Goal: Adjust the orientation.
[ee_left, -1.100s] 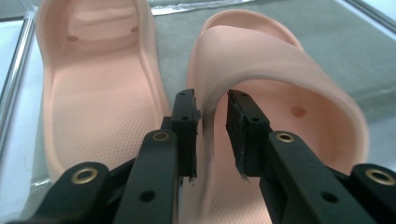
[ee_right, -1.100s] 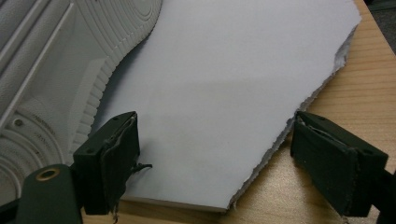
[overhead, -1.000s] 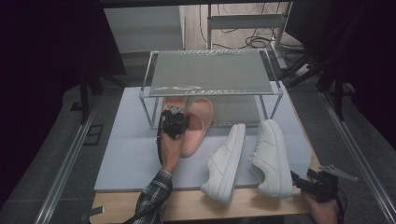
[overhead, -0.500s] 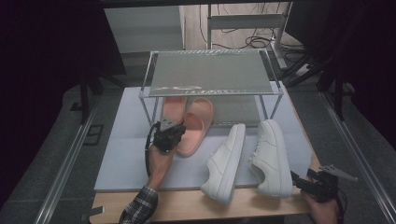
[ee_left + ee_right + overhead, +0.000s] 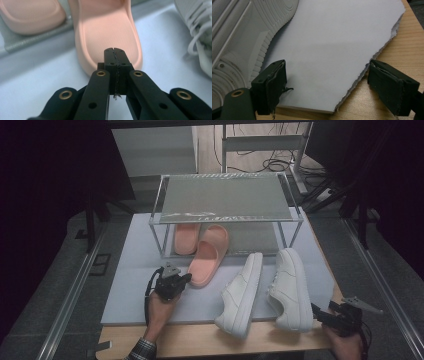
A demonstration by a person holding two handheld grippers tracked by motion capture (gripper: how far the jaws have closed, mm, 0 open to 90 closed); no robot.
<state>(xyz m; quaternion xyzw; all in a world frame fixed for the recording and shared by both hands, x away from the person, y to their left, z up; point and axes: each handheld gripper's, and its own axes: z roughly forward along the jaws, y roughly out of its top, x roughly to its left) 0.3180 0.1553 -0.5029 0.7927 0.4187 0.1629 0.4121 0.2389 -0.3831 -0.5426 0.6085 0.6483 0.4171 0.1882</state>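
Pink rubber slipper (image 5: 207, 256) lies half under the wire shoe rack (image 5: 225, 200); left gripper (image 5: 186, 278) at its heel, fingers closed empty. Right gripper (image 5: 320, 312), fingers open, beside white sneakers (image 5: 290, 287).

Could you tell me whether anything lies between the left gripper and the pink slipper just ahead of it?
Nothing visible does. The left gripper, its fingers shut with nothing between them, sits just short of the heel of the pink slipper, over bare mat. The white sneaker lies off to the side.
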